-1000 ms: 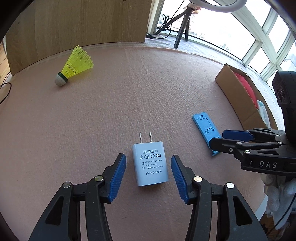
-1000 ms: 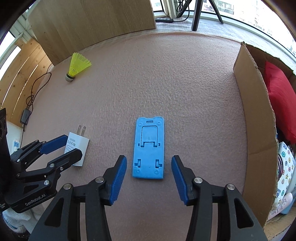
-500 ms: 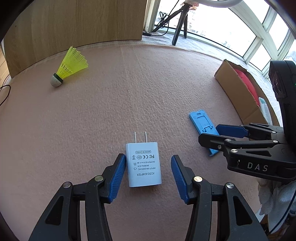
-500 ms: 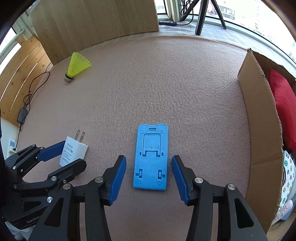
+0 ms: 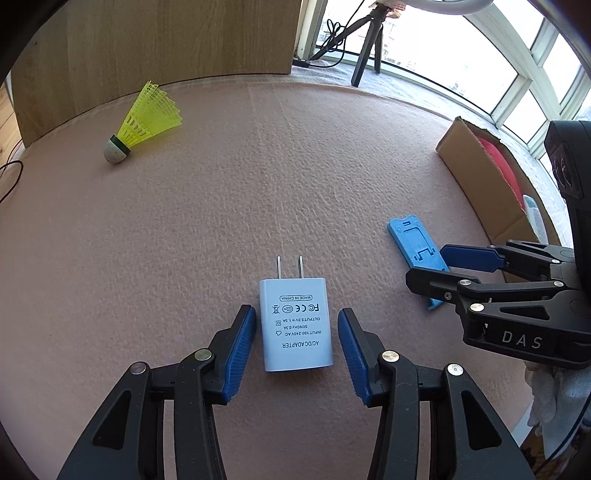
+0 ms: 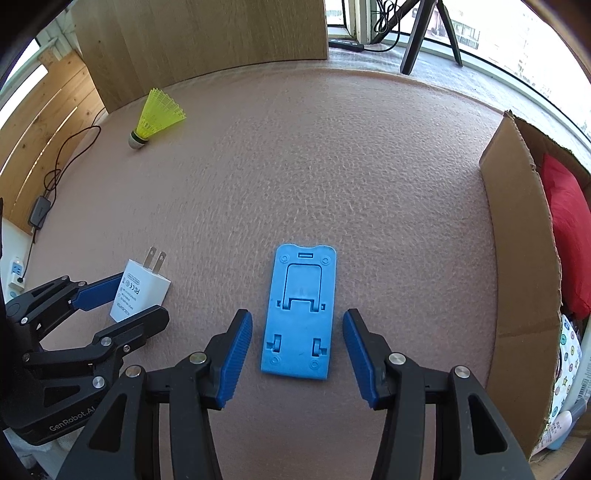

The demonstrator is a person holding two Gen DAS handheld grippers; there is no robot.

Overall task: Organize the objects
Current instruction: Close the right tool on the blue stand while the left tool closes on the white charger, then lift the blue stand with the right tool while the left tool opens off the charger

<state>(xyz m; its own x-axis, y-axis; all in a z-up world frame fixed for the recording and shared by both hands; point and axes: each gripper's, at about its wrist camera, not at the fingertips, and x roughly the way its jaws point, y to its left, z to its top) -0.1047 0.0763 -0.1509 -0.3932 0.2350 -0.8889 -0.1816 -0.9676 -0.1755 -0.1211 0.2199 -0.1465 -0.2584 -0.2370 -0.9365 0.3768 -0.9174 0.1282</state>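
A white AC/DC adapter (image 5: 295, 325) lies flat on the pink felt mat, prongs pointing away. My left gripper (image 5: 295, 343) is open, its blue pads on either side of the adapter's near half without touching it. A blue folding phone stand (image 6: 301, 310) lies flat further right. My right gripper (image 6: 297, 354) is open and straddles the stand's near end. From the right wrist view the adapter (image 6: 138, 291) sits between the left gripper's fingers (image 6: 99, 291). In the left wrist view the phone stand (image 5: 415, 254) is partly hidden by the right gripper (image 5: 443, 266).
A yellow shuttlecock (image 5: 146, 122) lies at the far left of the mat (image 5: 258, 177). A cardboard box (image 6: 524, 258) with a red item and other things stands at the right edge. Wooden panels rise behind; a tripod (image 6: 421, 33) and cables stand by the window.
Both grippers have moved forward and lower, so the adapter and the phone stand now sit further in between their open fingers. Neither object has shifted on the mat.
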